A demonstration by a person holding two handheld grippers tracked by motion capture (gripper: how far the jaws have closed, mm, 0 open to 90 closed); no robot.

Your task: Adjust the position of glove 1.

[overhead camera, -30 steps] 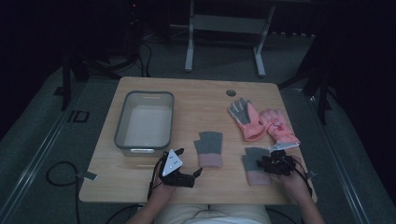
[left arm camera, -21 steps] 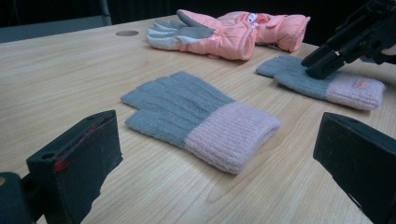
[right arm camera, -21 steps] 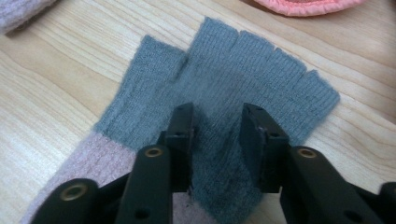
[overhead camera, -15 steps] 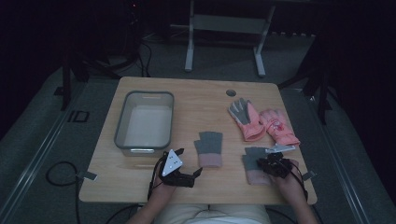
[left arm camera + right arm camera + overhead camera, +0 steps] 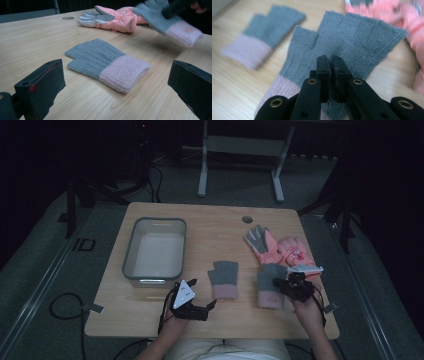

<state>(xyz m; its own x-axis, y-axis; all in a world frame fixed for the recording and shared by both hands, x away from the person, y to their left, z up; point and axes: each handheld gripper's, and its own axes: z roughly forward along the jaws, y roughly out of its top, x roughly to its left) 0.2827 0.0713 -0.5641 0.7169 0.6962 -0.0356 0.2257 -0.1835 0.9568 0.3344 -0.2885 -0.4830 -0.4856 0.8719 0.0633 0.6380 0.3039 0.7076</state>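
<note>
The right gripper is pressed together on the grey knit of a glove, its jaws having just closed with the fabric between them. That glove hangs off the desk at the near right edge, its cuff toward the hand. Its mate lies flat at centre, just ahead of the left gripper, long axis pointing away from the person, cuff nearest. The left gripper is spread wide and is the nearer one to the mate.

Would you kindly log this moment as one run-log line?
right gripper: shut on grey knitted glove with pink cuff, lifted | left gripper: open, idle | matching grey glove: flat on wooden table
</note>
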